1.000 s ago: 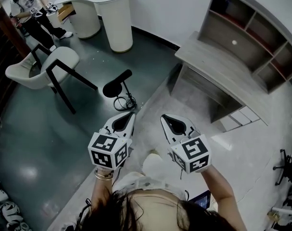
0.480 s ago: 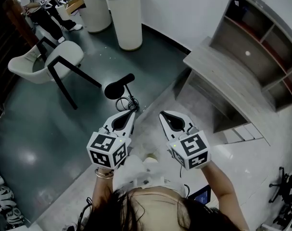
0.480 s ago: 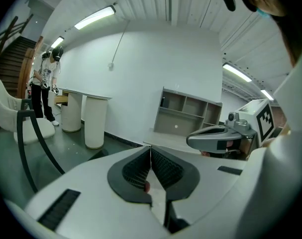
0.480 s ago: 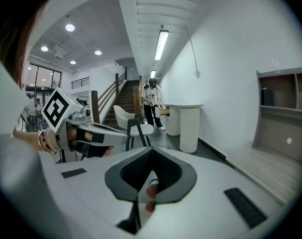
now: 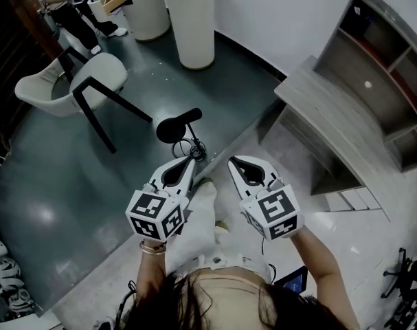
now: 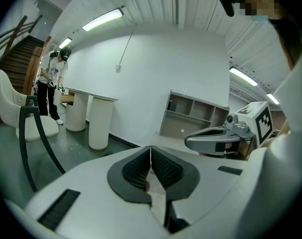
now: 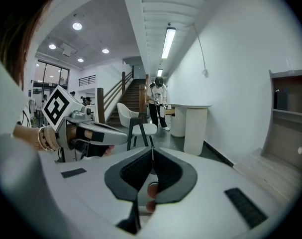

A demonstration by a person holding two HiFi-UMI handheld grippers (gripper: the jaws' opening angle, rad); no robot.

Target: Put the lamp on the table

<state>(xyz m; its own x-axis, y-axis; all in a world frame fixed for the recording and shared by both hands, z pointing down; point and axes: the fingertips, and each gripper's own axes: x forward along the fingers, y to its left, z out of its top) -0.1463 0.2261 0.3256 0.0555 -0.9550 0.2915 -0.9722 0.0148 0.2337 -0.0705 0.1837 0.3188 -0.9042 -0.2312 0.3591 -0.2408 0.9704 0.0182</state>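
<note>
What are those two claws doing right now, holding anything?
Left gripper: closed, jaws together, nothing held.
Right gripper: closed, jaws together, nothing held.

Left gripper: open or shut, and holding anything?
Shut and empty: the left gripper shows its ribbed pads meeting at the tips, with nothing clamped between them.

Lamp (image 5: 175,127) on the floor (image 5: 64,184), chair (image 5: 64,91) left of it, table (image 5: 332,126) to its right
</note>
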